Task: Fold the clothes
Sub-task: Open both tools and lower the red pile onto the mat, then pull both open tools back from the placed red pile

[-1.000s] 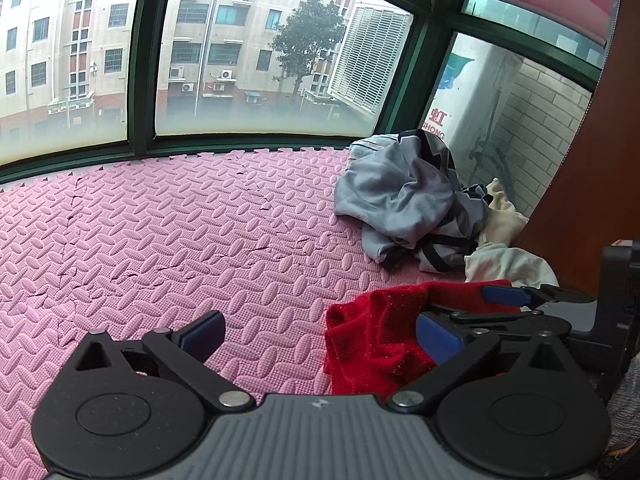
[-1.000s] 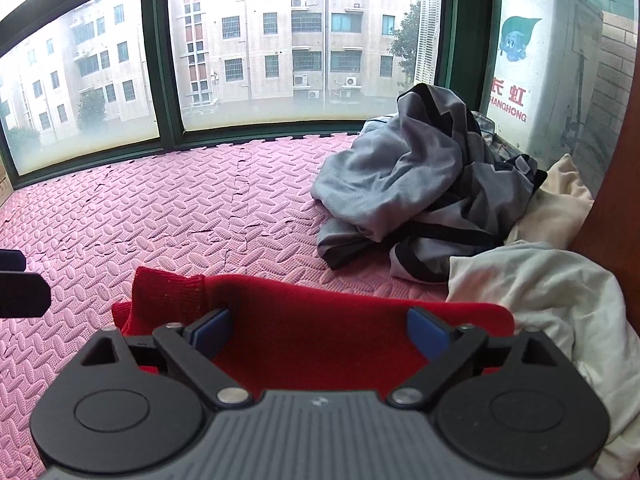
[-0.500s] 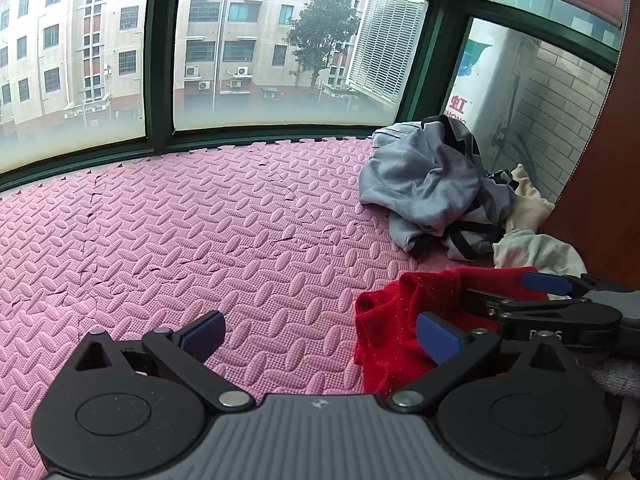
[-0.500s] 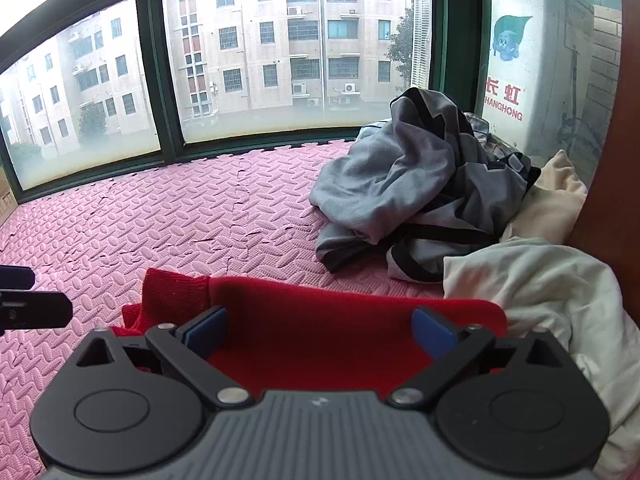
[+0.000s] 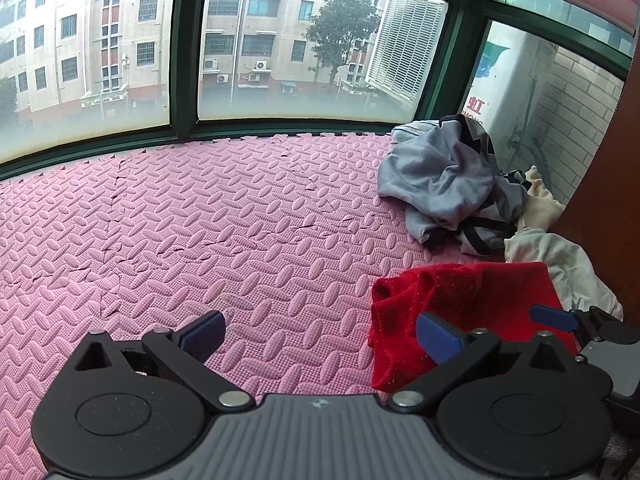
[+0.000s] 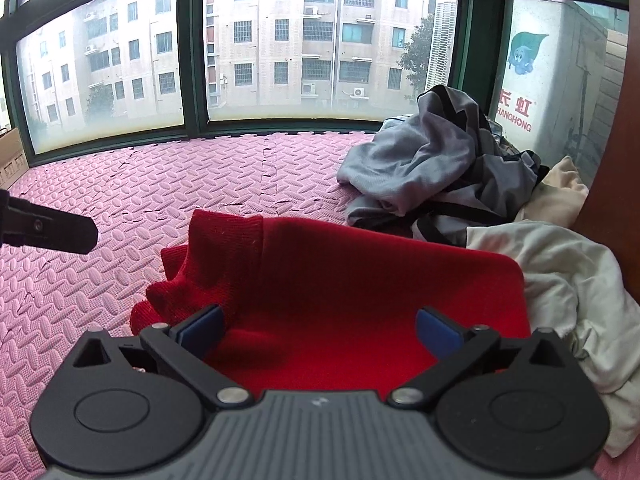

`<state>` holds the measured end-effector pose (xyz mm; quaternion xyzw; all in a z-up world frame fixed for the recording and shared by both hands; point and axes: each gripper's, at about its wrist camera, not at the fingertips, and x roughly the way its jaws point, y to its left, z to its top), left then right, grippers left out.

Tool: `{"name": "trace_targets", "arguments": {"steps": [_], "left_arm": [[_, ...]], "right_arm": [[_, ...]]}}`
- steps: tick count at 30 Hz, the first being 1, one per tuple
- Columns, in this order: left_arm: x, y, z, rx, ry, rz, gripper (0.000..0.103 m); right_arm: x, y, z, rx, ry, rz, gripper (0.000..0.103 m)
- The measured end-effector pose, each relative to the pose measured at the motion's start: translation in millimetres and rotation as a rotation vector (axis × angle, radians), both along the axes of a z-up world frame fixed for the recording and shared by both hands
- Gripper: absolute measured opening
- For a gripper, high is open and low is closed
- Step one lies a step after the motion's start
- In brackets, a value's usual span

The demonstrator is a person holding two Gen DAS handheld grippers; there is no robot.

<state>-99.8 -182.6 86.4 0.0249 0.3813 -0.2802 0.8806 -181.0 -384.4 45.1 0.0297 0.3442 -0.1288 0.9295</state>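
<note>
Jaws of the right gripper [image 6: 318, 330] have just been opening to full spread over the red garment [image 6: 360, 280], low in the frame on the pink mat [image 6: 160, 184], pressing nothing: likely a fold just set down. Left gripper [image 5: 320, 336] hangs apart too, tilted down, the garment by its right finger
</note>
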Motion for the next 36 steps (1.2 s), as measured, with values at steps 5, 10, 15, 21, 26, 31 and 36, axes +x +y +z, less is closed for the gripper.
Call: {"name": "trace_targets", "arguments": {"steps": [5,10,15,21,26,31,36], "left_arm": [[-6.2,5.1,3.4,0.016,-0.002,-0.001,0.103],[-13.4,10.1,4.6,0.030,-0.004,0.000,0.103],[-24.1,15.4,5.6,0.039,-0.014,-0.008,0.103],[-40.1,26.8,9.8,0.002,-0.041,-0.021,0.103],[-54.8,35.3,15.4,-0.049,-0.068,-0.039,0.103],[-75.0,39.7,17.5,-0.046,-0.133,-0.043,0.103],[-83.0,40.1,13.1,-0.008,-0.096,-0.036,0.103]], "right_arm": [[-5.8,5.6,-1.5,-0.032,-0.016,-0.017,0.103],[-21.1,14.2,12.2,-0.089,-0.064,-0.017,0.103],[-33.5,23.7,19.5,-0.084,-0.060,-0.014,0.103],[-45.0,34.3,19.5,-0.074,-0.030,-0.050,0.103],[-56.4,41.1,20.4,-0.028,-0.026,-0.083,0.103],[-64.5,46.5,20.9,-0.013,-0.025,-0.108,0.103],[-74.4,49.6,20.6,0.008,-0.030,-0.129,0.103]]}}
